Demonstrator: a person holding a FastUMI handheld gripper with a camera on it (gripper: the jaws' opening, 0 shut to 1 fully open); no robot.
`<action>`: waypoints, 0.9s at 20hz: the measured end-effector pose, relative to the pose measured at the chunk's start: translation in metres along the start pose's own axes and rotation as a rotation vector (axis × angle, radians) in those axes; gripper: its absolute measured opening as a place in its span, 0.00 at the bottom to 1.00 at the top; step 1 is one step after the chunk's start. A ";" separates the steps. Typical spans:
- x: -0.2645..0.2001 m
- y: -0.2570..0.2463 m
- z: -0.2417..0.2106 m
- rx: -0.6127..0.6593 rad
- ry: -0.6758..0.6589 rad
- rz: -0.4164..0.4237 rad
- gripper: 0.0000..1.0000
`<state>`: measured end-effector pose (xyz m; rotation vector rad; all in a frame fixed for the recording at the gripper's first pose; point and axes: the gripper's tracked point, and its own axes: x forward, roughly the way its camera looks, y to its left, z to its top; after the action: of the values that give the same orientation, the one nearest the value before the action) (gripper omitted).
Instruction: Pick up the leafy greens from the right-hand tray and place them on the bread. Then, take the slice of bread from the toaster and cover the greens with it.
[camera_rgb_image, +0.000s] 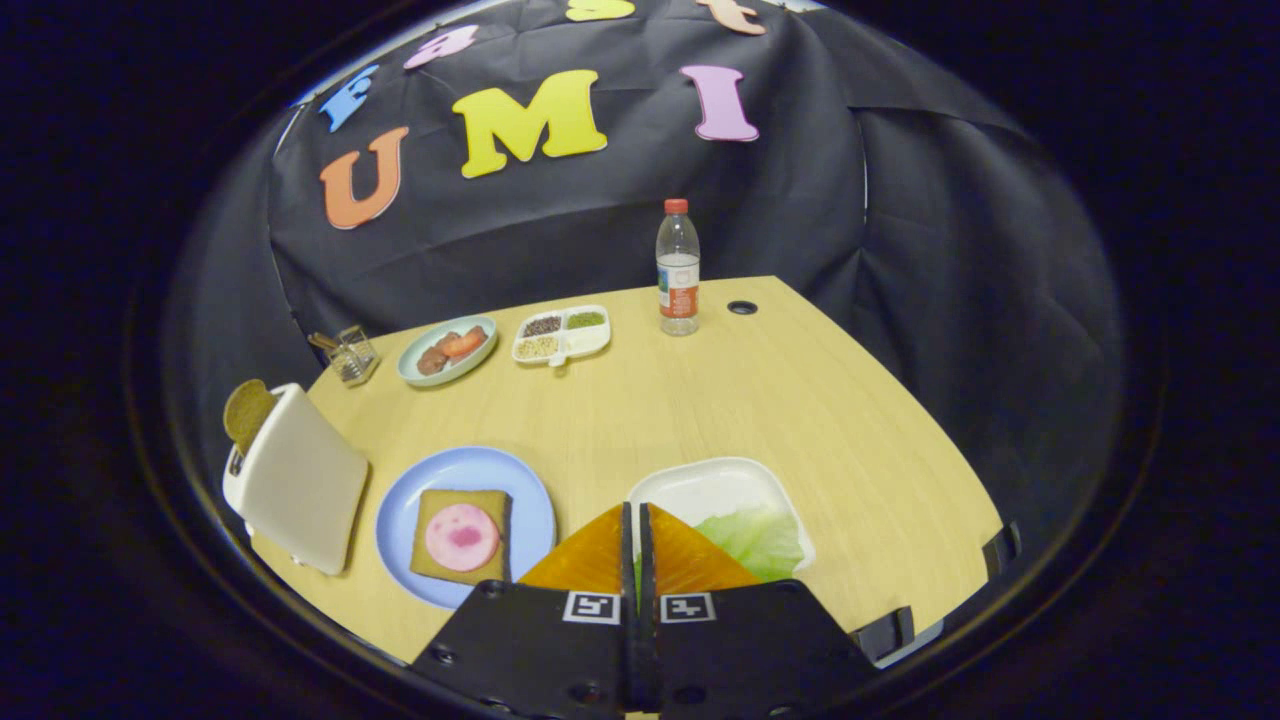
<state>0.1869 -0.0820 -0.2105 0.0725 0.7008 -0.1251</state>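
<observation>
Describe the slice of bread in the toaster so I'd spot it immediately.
Start at the wooden table and find the white toaster beside the blue plate. The brown bread slice sticks up from its top, bare, unlike the plated slice carrying pink meat.

The gripper (638, 530) hangs over the near edge of the desk (700, 400), pointing forward and slightly down toward the desk top. Its two orange fingers (585, 560) taper to points and lie side by side with only a thin dark slit between them, so the jaws are closed or nearly so. A sliver of green shows in that slit, but whether the fingers press on anything cannot be told. Behind them sit two black mounts, each with a small square marker.
</observation>
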 end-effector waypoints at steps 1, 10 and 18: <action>0.005 -0.007 -0.008 0.002 0.012 -0.026 0.00; 0.038 -0.042 -0.056 0.052 0.186 -0.075 0.66; 0.056 -0.044 -0.072 0.048 0.252 -0.068 0.19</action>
<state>0.1768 -0.1226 -0.3028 0.1119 0.9523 -0.1999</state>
